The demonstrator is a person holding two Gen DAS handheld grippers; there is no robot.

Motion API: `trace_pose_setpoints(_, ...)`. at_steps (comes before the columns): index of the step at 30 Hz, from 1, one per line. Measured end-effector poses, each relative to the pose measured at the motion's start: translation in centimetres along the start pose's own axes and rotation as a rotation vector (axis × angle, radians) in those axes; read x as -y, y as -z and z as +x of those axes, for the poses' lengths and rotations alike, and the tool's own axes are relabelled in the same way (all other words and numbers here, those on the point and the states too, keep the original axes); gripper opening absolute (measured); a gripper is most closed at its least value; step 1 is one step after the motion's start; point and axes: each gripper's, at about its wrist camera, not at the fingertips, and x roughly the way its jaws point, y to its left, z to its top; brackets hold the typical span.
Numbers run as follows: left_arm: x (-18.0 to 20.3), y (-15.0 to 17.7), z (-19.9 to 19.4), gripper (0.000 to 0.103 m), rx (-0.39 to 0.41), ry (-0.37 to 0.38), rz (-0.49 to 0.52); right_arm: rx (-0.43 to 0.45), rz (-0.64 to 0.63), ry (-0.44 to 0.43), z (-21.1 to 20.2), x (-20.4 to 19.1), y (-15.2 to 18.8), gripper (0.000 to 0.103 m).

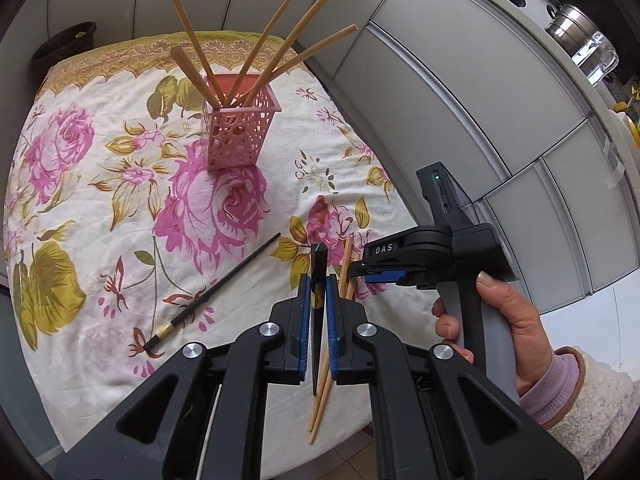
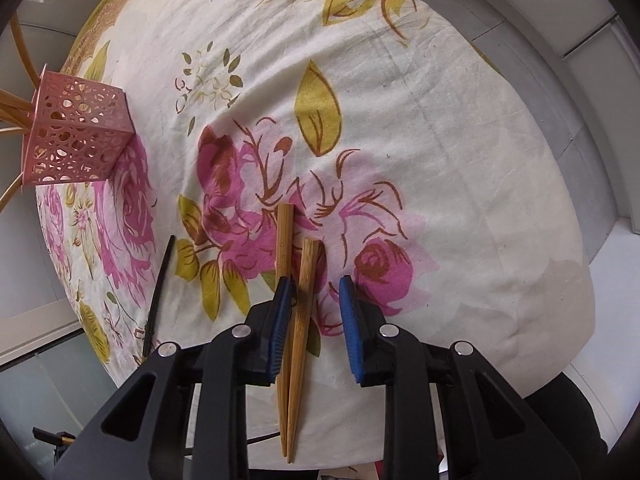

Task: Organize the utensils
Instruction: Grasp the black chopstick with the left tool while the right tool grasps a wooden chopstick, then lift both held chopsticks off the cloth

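A pink perforated holder [image 1: 240, 134] stands on the floral tablecloth [image 1: 100, 184] and holds several bamboo chopsticks [image 1: 276, 52]. My left gripper [image 1: 318, 284] is shut on a black chopstick [image 1: 318, 264], held upright-ish above the cloth. A second black chopstick [image 1: 216, 288] lies on the cloth to its left. Two bamboo chopsticks [image 2: 296, 304] lie side by side near the table's edge. My right gripper [image 2: 316, 292] is open, its jaws around one of them, down at the cloth. The holder [image 2: 76, 144] also shows at the far left of the right wrist view.
Grey cabinet doors [image 1: 480, 100] run along the right of the table. A dark bin [image 1: 64, 46] stands behind the table at the far left. The table's near edge [image 2: 520, 344] drops off close to the bamboo chopsticks. A steel pot [image 1: 576, 28] sits on the counter above.
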Motion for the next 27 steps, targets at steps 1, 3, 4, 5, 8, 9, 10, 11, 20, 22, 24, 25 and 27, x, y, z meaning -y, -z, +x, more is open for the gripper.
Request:
trace_pose_setpoints(1,-0.2,0.0,-0.3,0.007,0.006,0.004,-0.003,0.006,-0.003,0.014,0.0,-0.3,0.0,0.025)
trace_pose_setpoints(3,-0.5,0.1,-0.7,0.007,0.016,0.008,-0.014,0.02,-0.007,0.051,0.1,-1.1,0.0,0.016)
trace_pose_setpoints(4,-0.6,0.2,-0.9,0.007,0.019,0.006,-0.016,0.029,-0.016,0.095,0.1,-1.7,0.1,0.009)
trace_pose_setpoints(5,-0.7,0.2,-1.1,0.007,0.023,0.004,-0.019,0.047,-0.03,0.114,-0.1,-2.1,0.1,0.009)
trace_pose_setpoints(8,-0.7,0.3,-1.5,0.007,0.037,0.0,-0.022,0.09,-0.073,0.128,-0.9,-2.9,0.6,0.008)
trace_pose_setpoints(9,-0.6,0.3,-1.7,0.008,0.046,-0.001,-0.024,0.111,-0.083,0.096,-1.2,-2.8,0.8,0.008)
trace_pose_setpoints(10,-0.6,0.3,-1.9,0.008,0.058,-0.001,-0.027,0.138,-0.086,0.068,-1.6,-2.7,1.0,0.008)
trace_pose_setpoints(11,-0.5,0.3,-2.1,0.008,0.073,0.0,-0.028,0.179,-0.086,0.055,-2.3,-2.4,1.3,0.008)
trace_pose_setpoints(20,2.9,1.3,-4.1,0.007,0.238,-0.094,0.01,0.609,-0.248,-0.118,-12.6,0.4,7.3,0.008)
trace_pose_setpoints(22,3.7,1.9,-4.3,0.007,0.274,-0.128,0.015,0.703,-0.296,-0.124,-14.7,1.4,9.1,0.008)
trace_pose_setpoints(24,4.2,2.4,-4.6,0.007,0.3,-0.152,0.007,0.789,-0.324,-0.134,-16.8,2.2,10.7,0.008)
trace_pose_setpoints(25,4.5,2.6,-4.7,0.007,0.315,-0.167,0.005,0.82,-0.331,-0.143,-17.3,2.7,11.5,0.008)
trace_pose_setpoints(27,4.9,2.9,-5.1,0.008,0.343,-0.188,0.003,0.866,-0.34,-0.159,-18.1,3.4,12.3,0.008)
